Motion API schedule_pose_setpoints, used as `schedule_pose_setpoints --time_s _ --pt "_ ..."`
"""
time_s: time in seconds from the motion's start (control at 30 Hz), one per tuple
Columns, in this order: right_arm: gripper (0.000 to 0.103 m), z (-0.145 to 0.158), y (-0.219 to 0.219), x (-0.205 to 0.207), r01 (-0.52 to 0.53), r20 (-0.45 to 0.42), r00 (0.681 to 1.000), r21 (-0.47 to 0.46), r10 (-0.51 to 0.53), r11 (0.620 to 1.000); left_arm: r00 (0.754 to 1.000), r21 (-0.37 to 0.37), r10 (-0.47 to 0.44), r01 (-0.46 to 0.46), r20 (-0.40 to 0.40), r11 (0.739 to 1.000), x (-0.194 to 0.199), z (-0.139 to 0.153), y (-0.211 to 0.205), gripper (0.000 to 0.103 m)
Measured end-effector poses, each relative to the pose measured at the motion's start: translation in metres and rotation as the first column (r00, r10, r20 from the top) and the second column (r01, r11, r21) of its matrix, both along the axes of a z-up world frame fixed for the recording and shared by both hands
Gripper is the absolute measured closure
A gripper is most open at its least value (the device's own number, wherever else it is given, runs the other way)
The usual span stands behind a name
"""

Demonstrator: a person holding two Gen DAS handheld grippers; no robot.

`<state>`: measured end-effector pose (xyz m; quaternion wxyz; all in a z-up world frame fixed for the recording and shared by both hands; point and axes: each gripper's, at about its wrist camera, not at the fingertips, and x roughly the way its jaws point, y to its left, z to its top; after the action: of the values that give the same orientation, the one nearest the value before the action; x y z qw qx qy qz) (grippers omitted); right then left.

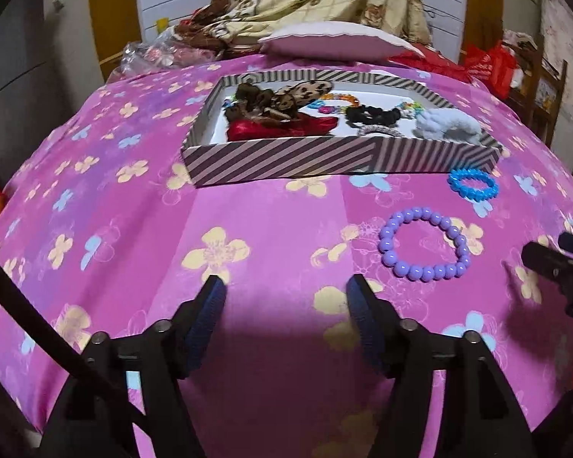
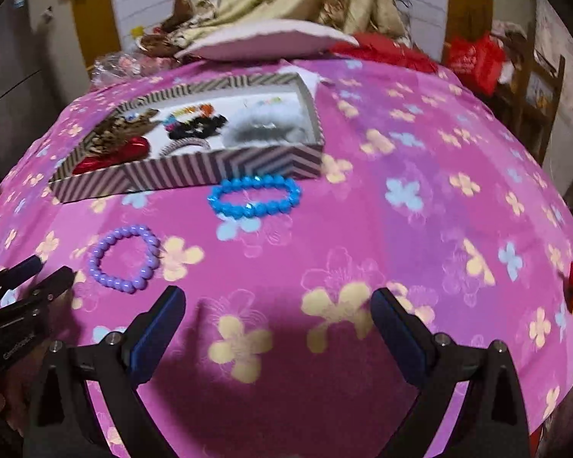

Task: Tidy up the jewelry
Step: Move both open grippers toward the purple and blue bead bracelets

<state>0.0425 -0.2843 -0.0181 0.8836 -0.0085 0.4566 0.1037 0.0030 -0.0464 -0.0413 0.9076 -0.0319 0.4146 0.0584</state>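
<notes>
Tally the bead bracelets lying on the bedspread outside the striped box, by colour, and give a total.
Purple bracelet: 1
Blue bracelet: 1
Total: 2, both on the pink bedspread in front of the striped box

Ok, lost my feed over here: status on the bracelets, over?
Left claw open, empty; right claw open, empty. Purple bead bracelet and blue bead bracelet on the bedspread, outside the striped box. Nothing in the way.
</notes>
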Motion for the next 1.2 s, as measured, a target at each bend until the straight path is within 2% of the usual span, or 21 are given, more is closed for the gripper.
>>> schedule_pose_setpoints --time_s 0.27,0.57,0.73,1.0,1.07,1.13,1.2 --pt "0.004 -0.011 0.012 0.0 -0.032 -0.036 0.999 -0.099 0.029 0.995 1.0 -0.014 0.019 -0.019 -0.016 1.0 0.001 -0.001 0.004 0.036" --pt "0.0 -0.015 0.006 0.002 -0.01 -0.056 0.998 -0.067 0.006 0.998 1.0 -0.014 0.018 -0.018 -0.02 1.0 0.002 -0.001 0.004 0.034" --pt "0.0 -0.016 0.007 -0.002 -0.006 -0.032 0.999 -0.07 0.004 0.998 0.999 -0.006 0.029 -0.029 -0.027 1.0 0.001 -0.002 0.003 0.032" --pt "0.0 -0.013 0.006 0.003 -0.025 -0.055 0.998 -0.08 0.021 0.996 0.999 -0.013 0.023 -0.023 -0.027 1.0 0.001 -0.001 0.002 0.031" --pt "0.0 -0.006 0.005 0.003 -0.023 -0.019 1.0 -0.089 0.021 0.996 0.999 -0.012 0.023 -0.024 -0.027 1.0 0.001 -0.001 0.002 0.031" --pt "0.0 0.008 0.0 0.003 -0.031 0.034 0.999 -0.059 0.033 0.998 0.999 -0.012 0.024 -0.024 -0.027 1.0 0.001 -0.001 0.002 0.031" --pt "0.0 0.016 -0.002 0.008 -0.065 0.048 0.997 -0.037 0.066 0.997 0.999 -0.013 0.025 -0.025 -0.027 1.0 0.001 -0.001 0.002 0.031"
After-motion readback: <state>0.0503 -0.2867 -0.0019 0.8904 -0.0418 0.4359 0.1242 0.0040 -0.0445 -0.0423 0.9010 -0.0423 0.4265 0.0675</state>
